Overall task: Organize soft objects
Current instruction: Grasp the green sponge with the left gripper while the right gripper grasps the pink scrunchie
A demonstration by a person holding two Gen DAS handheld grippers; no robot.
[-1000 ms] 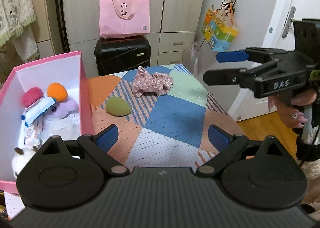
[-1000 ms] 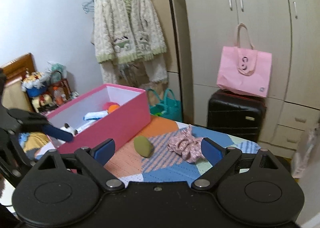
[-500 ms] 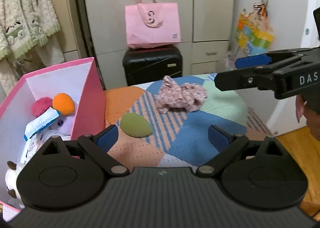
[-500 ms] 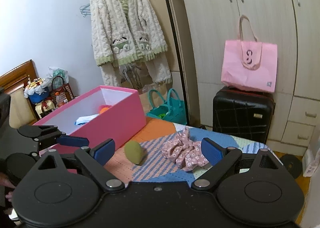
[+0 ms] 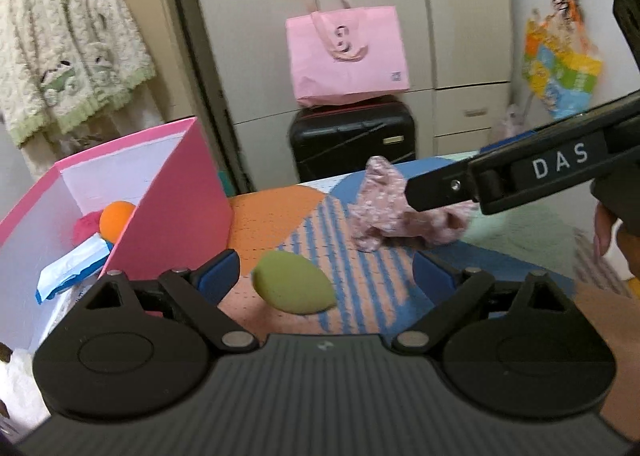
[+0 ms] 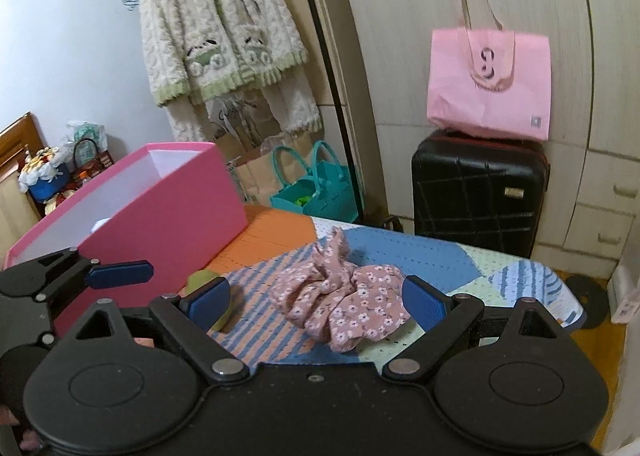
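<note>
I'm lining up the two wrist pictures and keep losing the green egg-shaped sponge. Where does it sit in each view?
Left wrist: green sponge low centre, on the striped cloth between the left gripper's fingers.
Right wrist: lower left, partly hidden behind the right gripper's nearer finger; only its edges show.
Shared landmark: the pink box, just left of the sponge in both.

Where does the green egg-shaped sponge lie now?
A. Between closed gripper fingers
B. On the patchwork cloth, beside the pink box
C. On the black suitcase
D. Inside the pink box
B: the green egg-shaped sponge rests on the patchwork cloth, outside the pink box.
</note>
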